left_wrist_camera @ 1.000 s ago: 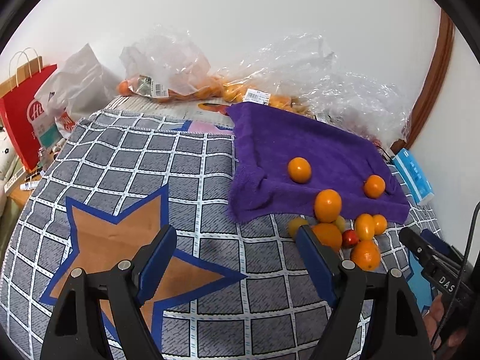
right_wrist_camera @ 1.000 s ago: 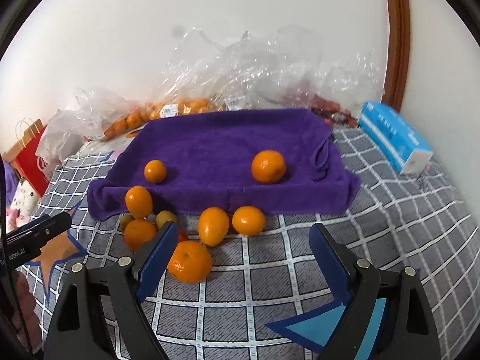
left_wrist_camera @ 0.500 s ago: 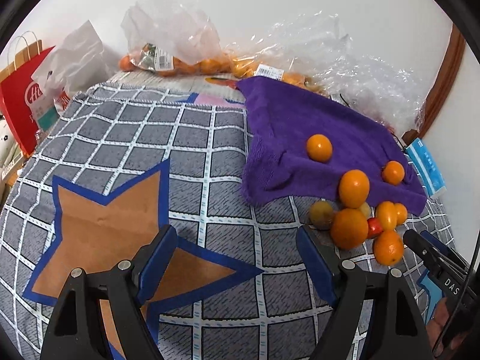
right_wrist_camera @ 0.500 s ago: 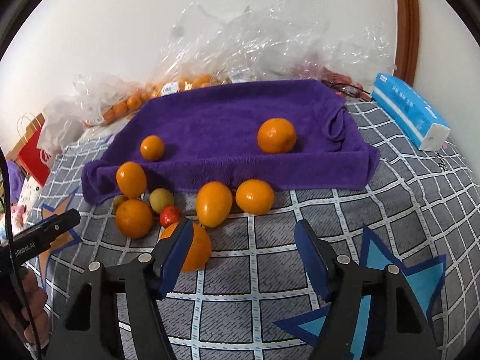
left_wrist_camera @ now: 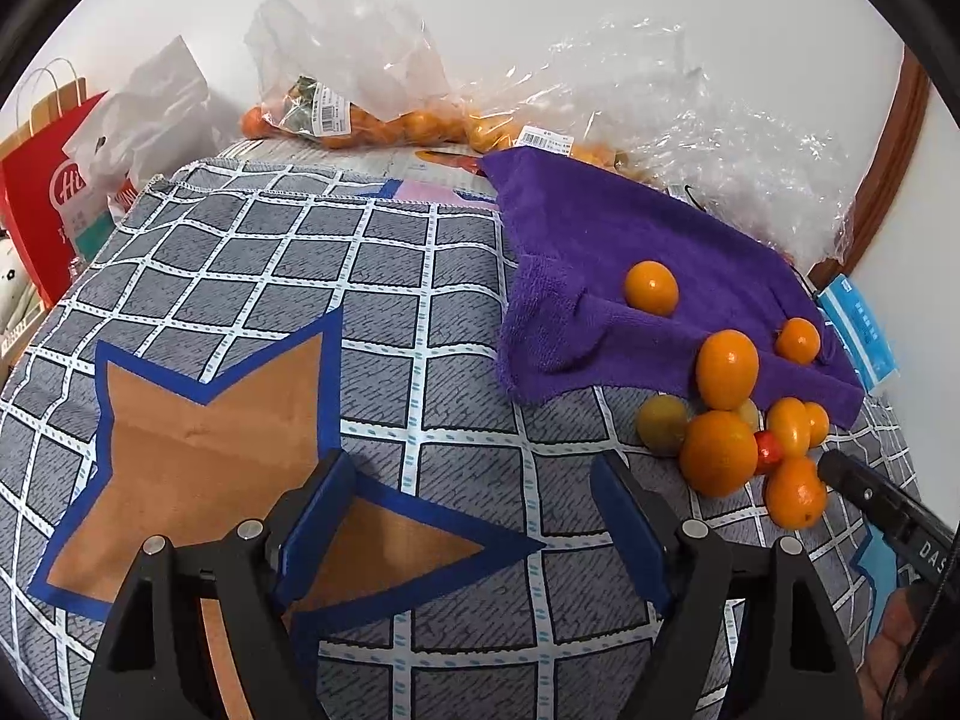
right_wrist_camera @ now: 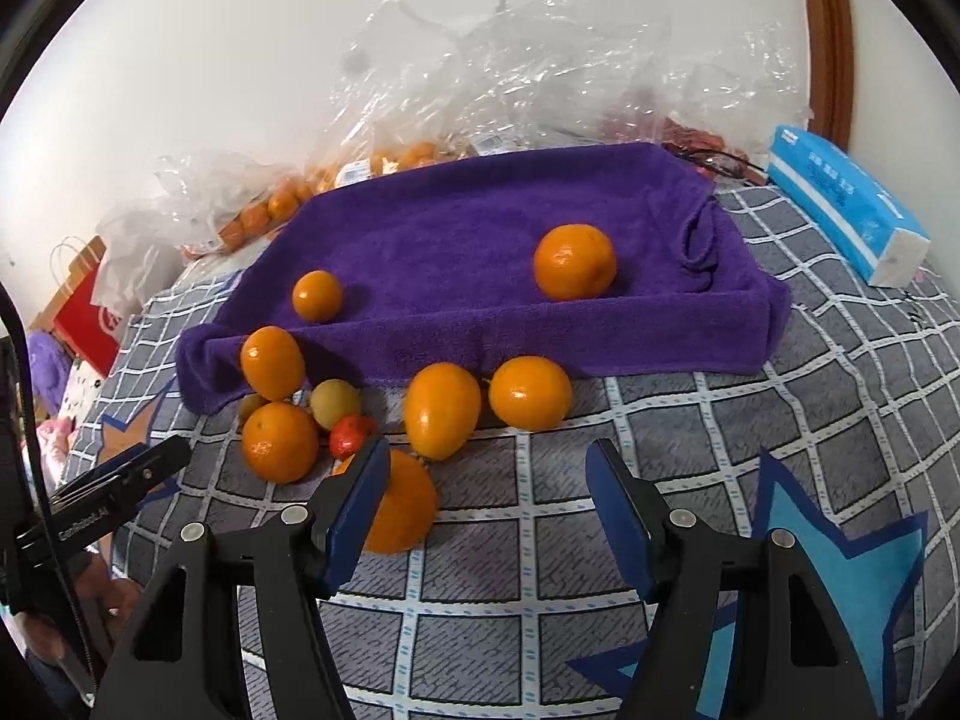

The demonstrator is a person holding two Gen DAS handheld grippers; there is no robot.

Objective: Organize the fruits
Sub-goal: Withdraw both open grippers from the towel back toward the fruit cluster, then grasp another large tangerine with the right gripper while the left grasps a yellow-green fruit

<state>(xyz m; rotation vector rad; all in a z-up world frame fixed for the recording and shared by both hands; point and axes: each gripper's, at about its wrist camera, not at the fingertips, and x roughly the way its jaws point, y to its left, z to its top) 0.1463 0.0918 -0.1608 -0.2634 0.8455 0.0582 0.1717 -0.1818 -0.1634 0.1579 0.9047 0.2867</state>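
Note:
A purple towel [right_wrist_camera: 480, 252] lies on the checked cloth with two oranges on it, a big one [right_wrist_camera: 575, 262] and a small one [right_wrist_camera: 317, 295]. Along its front edge sits a cluster of several oranges [right_wrist_camera: 530, 392], a yellow-green fruit [right_wrist_camera: 335, 403] and a small red fruit [right_wrist_camera: 350, 435]. My right gripper [right_wrist_camera: 487, 447] is open just in front of the cluster. One orange [right_wrist_camera: 402, 504] rests against its left finger, half hidden, and the right finger is well clear. My left gripper [left_wrist_camera: 469, 459] hangs open over bare cloth, left of the cluster [left_wrist_camera: 718, 461].
Plastic bags of oranges [left_wrist_camera: 360, 114] and crumpled clear bags [right_wrist_camera: 540, 60] line the wall behind the towel. A blue tissue pack [right_wrist_camera: 846, 204] lies at the right, a red paper bag [left_wrist_camera: 42, 180] at the far left. The grey checked cloth [left_wrist_camera: 390, 300] has star patches.
Both grippers have sunk toward the cloth. The right jaws have narrowed, and the nearest orange now lies against the inside of the left finger.

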